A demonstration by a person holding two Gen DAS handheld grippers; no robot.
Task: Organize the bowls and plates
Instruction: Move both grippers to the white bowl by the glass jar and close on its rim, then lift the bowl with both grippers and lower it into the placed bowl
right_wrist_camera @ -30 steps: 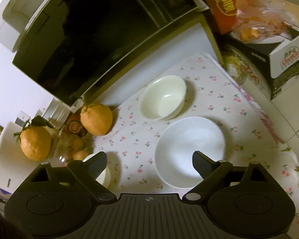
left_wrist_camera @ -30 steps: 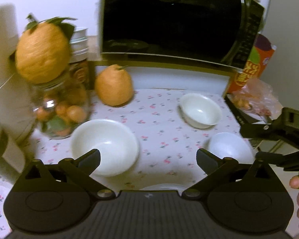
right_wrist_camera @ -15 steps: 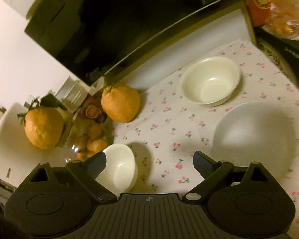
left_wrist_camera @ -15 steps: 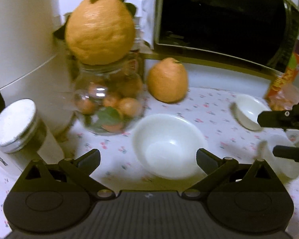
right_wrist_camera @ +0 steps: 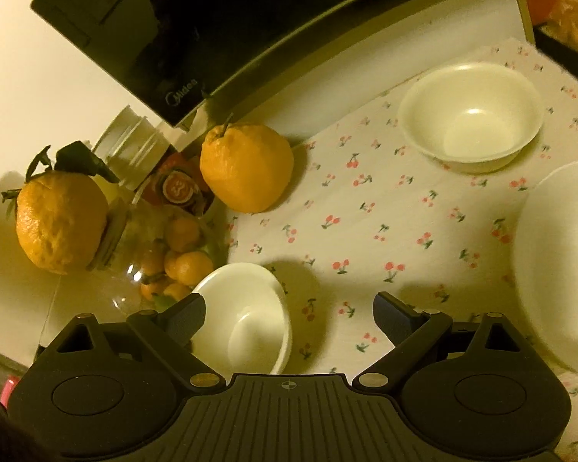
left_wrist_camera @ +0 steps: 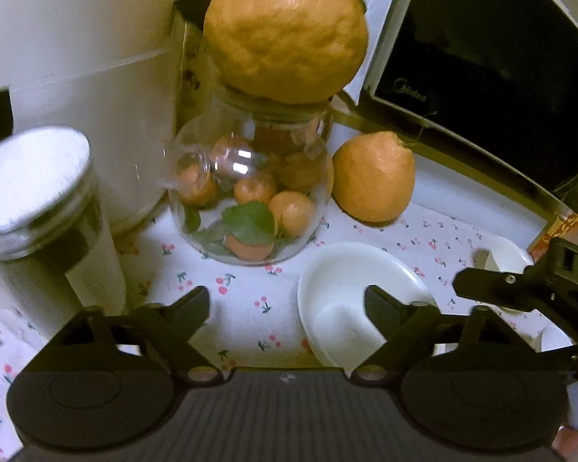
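Here, left gripper, jaws just narrowing yet apart, straddles the rim of a plain white bowl, seemingly untouched; right gripper gapes.

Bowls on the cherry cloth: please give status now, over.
Left gripper open, jaws just closing, right finger over near bowl. Right gripper open, empty. Glass jar stands close beside the bowl.

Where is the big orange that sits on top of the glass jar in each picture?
Left wrist view: the big orange fills the top middle, sitting on the glass jar.
Right wrist view: the big orange is at the left edge, on the same jar, which looks tipped sideways here.
Shared landmark: the microwave with its maker's name near a corner.
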